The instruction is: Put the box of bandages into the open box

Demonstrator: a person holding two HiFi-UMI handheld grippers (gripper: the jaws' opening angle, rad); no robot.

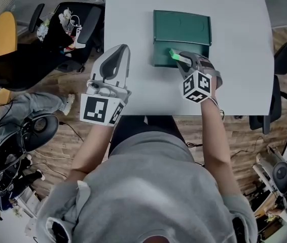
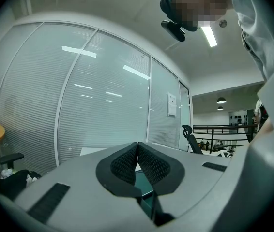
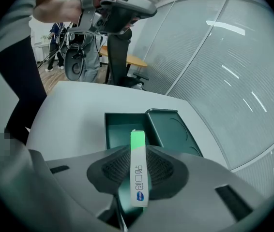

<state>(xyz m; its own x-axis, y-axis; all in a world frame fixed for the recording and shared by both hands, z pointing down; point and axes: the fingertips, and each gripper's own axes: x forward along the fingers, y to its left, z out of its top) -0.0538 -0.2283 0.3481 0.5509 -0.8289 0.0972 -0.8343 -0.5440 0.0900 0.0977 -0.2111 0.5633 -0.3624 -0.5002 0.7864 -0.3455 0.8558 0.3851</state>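
Cardboard by its look, light, stiff yet crushable, the slim white-and-green box of bandages (image 3: 138, 170) sits pinched across its flat faces in the right gripper (image 1: 180, 59) over the dark green open box's (image 1: 163, 54) near edge, while the left gripper (image 1: 119, 52), clenched and empty, is at the left.

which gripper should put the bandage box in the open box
Right: the right gripper holds the box of bandages over the open box; the left gripper is shut, empty, aside.

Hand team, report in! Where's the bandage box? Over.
Right gripper shut on bandage box, tip at open box. Left gripper shut, empty. Nothing in the way.
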